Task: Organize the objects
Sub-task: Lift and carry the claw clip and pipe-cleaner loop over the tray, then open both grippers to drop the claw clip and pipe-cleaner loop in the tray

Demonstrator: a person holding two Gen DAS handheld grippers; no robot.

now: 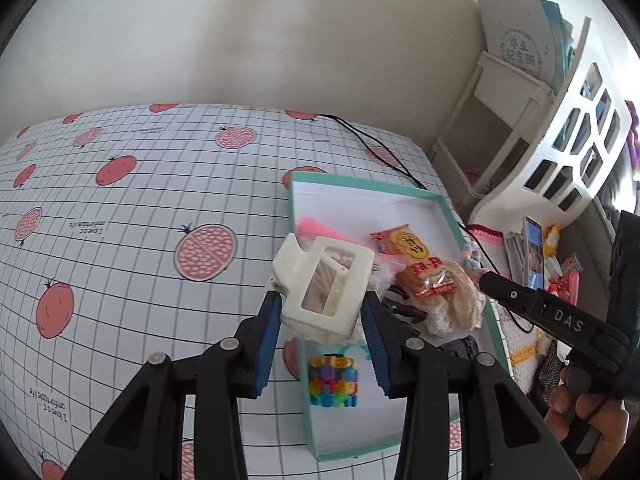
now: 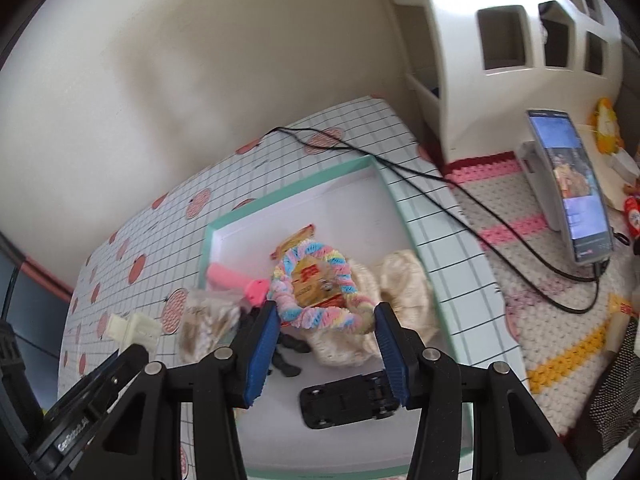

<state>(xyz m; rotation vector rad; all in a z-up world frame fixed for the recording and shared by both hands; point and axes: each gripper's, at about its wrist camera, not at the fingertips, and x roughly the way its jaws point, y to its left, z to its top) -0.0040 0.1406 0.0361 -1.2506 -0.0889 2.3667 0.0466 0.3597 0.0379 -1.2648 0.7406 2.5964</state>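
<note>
My left gripper [image 1: 322, 298] is shut on a white hair claw clip [image 1: 324, 284], held above the near left edge of a teal-rimmed white box [image 1: 360, 184]. Hanging over the middle of the box, a pastel rainbow scrunchie [image 2: 316, 288] is stretched between the blue pads of my right gripper [image 2: 326, 308], which is shut on it. Inside the box lie a snack packet [image 1: 424, 268], a cream lace cloth [image 2: 400, 280], a pink item [image 2: 232, 276], a colourful cube [image 1: 334, 380] and a black toy car [image 2: 348, 400]. The clip [image 2: 132, 330] also shows in the right wrist view.
The box sits on a grid tablecloth with fruit prints [image 1: 140, 220]. A black cable [image 2: 400, 168] runs past the box's far corner to a phone on a stand [image 2: 568, 184]. A white shelf unit [image 1: 560, 120] and a crocheted mat [image 2: 540, 320] are to the right. A hand [image 1: 580, 412] grips the right tool.
</note>
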